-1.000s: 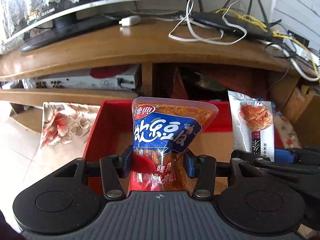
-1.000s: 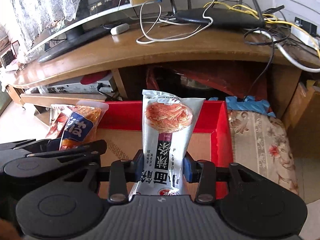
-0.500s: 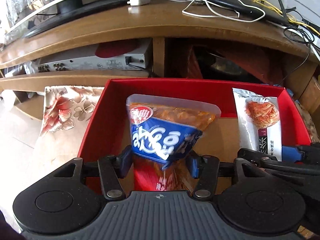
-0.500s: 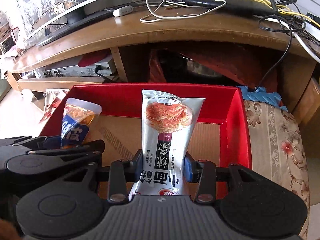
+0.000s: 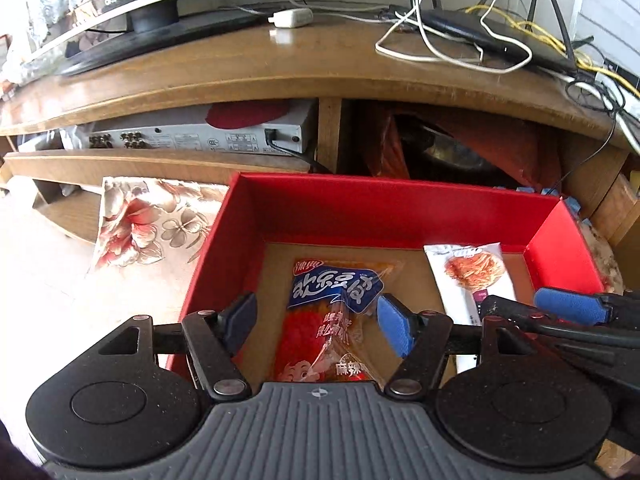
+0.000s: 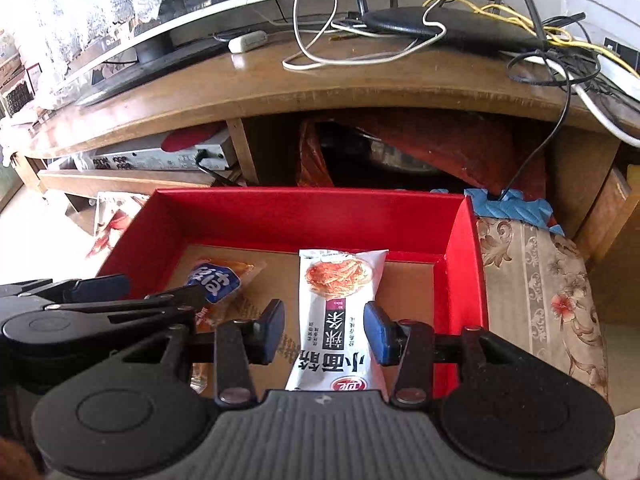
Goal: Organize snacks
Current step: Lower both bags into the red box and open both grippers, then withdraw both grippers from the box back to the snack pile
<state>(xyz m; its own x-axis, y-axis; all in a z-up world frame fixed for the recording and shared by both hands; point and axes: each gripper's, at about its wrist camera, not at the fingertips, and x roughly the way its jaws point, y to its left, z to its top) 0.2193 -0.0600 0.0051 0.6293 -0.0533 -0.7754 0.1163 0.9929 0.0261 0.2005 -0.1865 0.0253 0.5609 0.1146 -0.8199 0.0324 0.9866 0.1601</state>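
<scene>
Packets are lying in the red box (image 5: 380, 216). The left view is showing the whole blue-and-red snack packet (image 5: 332, 320), marked "麻辣", near the left wall. The right view is hiding half of it behind the left hand-held gripper (image 5: 318, 322), whose jaws are opening clear of it. The right hand-held gripper (image 6: 324, 328) is narrow and easing apart around the white packet (image 6: 340, 300), reading "小面", by the right wall. Its smaller print is staying illegible.
</scene>
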